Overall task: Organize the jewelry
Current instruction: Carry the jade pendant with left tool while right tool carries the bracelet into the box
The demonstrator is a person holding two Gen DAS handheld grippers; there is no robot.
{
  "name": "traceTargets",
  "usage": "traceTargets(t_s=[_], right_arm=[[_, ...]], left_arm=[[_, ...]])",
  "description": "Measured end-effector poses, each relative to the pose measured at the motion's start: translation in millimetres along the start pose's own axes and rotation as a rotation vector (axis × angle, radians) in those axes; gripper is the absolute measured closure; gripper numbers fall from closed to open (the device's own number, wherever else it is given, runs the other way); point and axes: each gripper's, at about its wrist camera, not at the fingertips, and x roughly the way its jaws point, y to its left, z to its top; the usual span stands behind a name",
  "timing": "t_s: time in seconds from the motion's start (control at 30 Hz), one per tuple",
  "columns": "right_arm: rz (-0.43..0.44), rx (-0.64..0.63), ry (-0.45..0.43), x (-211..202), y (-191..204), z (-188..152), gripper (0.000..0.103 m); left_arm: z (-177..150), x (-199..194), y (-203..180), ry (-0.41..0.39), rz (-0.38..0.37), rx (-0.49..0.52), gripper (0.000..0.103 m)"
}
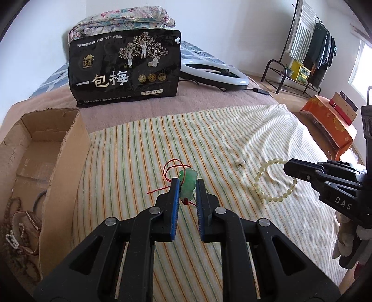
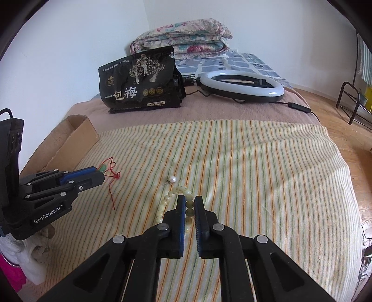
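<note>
A green jade pendant point(image 1: 188, 183) on a red cord point(image 1: 173, 170) lies on the striped towel point(image 1: 209, 144). My left gripper point(image 1: 187, 182) straddles it, fingers narrowly apart on either side of it; it also shows in the right wrist view point(image 2: 97, 173). A pale bead bracelet point(image 1: 265, 185) lies to the right. My right gripper point(image 2: 189, 199) straddles one side of the bracelet point(image 2: 172, 195), its fingers slightly apart. A small pearl earring point(image 2: 172, 179) lies just beyond the bracelet. A cardboard box point(image 1: 67, 148) at the left holds several bead strings point(image 1: 18, 230).
A black snack bag point(image 1: 125, 67) stands behind the towel, with folded quilts point(image 1: 121, 18) behind it. A ring light point(image 2: 241, 86) with a cable lies at the back right. An orange box point(image 1: 330, 123) and a clothes rack point(image 1: 309, 53) stand beyond the bed's right edge.
</note>
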Motion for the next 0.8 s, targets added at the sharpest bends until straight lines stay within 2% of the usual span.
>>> traceTargets(t_s=[0.47,0.8], right_arm=[[-0.031,-0.002,-0.059,-56,8,4,0.098],[-0.033,-0.032,-0.107,-95,30,10,0.098]], left_arm=[[7,-76,7,-0.094,0.004,-0.006,0.091],[9,-130,11,-0.158,-0.008,-0.023,0.091]])
